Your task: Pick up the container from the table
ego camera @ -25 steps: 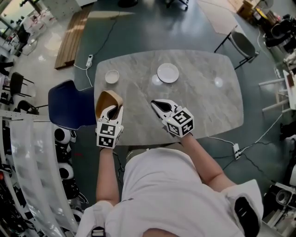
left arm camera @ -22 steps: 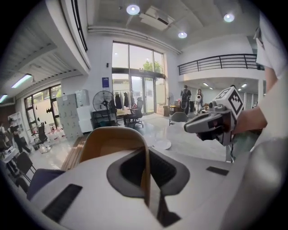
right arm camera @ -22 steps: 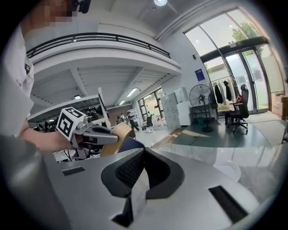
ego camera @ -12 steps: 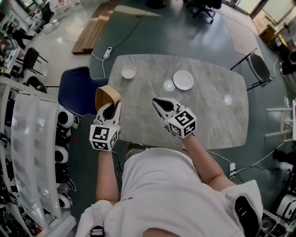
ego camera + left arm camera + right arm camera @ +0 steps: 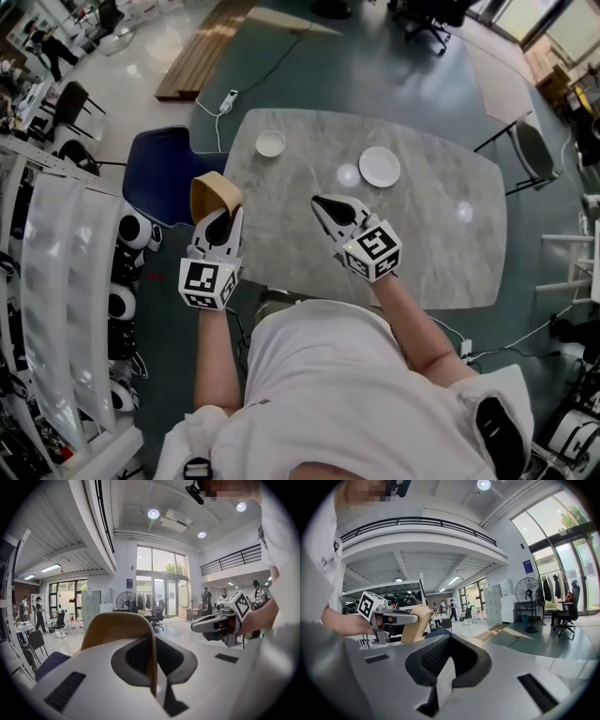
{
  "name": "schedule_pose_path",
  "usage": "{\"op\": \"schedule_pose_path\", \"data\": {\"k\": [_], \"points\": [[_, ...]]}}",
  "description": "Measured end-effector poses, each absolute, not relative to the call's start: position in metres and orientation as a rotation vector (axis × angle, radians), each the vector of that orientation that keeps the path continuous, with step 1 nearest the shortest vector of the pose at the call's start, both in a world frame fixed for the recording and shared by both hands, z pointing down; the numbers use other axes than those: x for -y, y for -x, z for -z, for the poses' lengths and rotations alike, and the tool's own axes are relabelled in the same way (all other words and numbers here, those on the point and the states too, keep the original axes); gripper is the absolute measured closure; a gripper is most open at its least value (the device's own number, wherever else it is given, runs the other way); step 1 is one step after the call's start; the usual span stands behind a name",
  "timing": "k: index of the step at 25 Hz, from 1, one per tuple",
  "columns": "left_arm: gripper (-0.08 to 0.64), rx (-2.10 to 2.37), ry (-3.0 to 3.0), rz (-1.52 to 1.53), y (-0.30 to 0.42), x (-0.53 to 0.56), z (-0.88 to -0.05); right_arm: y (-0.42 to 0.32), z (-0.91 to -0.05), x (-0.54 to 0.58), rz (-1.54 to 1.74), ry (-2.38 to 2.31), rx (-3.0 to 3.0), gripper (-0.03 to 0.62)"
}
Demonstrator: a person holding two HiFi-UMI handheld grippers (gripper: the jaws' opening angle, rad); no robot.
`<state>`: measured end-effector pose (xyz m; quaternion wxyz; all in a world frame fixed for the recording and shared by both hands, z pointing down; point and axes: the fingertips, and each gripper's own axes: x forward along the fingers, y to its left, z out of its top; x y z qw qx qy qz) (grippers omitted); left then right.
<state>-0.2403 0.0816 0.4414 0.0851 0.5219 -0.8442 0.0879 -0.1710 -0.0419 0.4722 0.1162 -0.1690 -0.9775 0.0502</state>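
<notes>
The container (image 5: pixel 213 196) is a tan paper tub, held in the air over the left edge of the grey marble table (image 5: pixel 431 244). My left gripper (image 5: pixel 219 223) is shut on its near wall; in the left gripper view the tub (image 5: pixel 112 630) rises ahead while the jaws (image 5: pixel 153 670) pinch its rim edge-on. My right gripper (image 5: pixel 325 203) hovers over the table's middle, shut, with nothing in it. The left gripper view shows it (image 5: pixel 218 622) at the right. In the right gripper view the jaws (image 5: pixel 444 670) are together, and the left gripper (image 5: pixel 391 617) with the tub (image 5: pixel 418 622) shows at the left.
A small white bowl (image 5: pixel 271 143) and a white plate (image 5: pixel 380 166) sit on the table's far side. A blue chair (image 5: pixel 157 183) stands at the table's left, below the held tub. White racks (image 5: pixel 56 281) line the left. A cable and power strip (image 5: pixel 228 97) lie on the floor.
Both grippers have risen a little. The left one carried the tub up and slightly left, out past the table's edge. The right gripper stays shut and empty.
</notes>
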Motion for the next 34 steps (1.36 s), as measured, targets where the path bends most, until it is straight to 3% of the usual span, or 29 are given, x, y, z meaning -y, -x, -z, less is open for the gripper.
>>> {"op": "schedule_pose_path", "data": {"k": [34], "points": [[0.549,2.484,-1.612,-0.239,0.235,-0.08,-0.448,0.151,-0.483,0.046,-0.15,0.387,2.86,0.581]]}}
